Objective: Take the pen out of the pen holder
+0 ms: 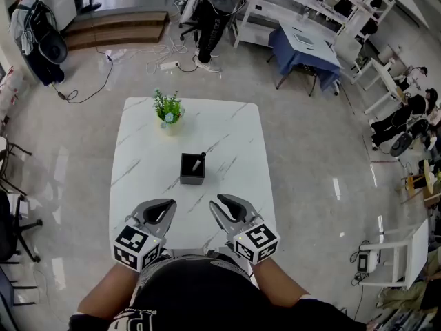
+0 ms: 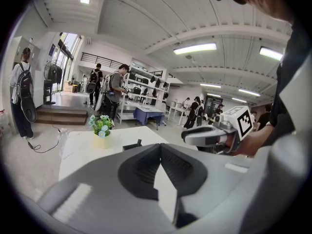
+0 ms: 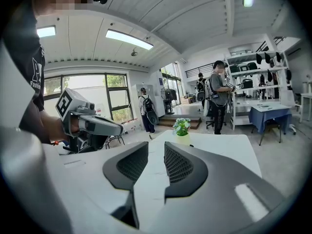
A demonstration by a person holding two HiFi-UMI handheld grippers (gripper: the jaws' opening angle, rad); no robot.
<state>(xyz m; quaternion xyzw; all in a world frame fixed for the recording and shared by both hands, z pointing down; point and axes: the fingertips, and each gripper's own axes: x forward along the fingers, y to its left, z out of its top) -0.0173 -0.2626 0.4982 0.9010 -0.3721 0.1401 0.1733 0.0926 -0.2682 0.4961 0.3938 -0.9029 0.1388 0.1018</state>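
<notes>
marble table (image 1: 148, 150), dark pen (image 1: 198, 162) leaning in black square holder (image 1: 191, 172); left gripper (image 1: 164, 206) fingers together, right gripper (image 1: 226, 203) apart

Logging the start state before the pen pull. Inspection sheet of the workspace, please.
Surface: white marble-look table.
Job's things: black pen holder mid-table, upright; pen standing in it, not yet gripped.
Clutter: potted plant near the far edge, apart from the holder.
Grippers: left gripper jaws together, empty; right gripper jaws slightly apart, empty; both at the near edge, short of the holder.
Cables: cables and power strip on the floor beyond the table; nothing seen on the table.
Surroundings: standing person, shelving, blue-covered table.
</notes>
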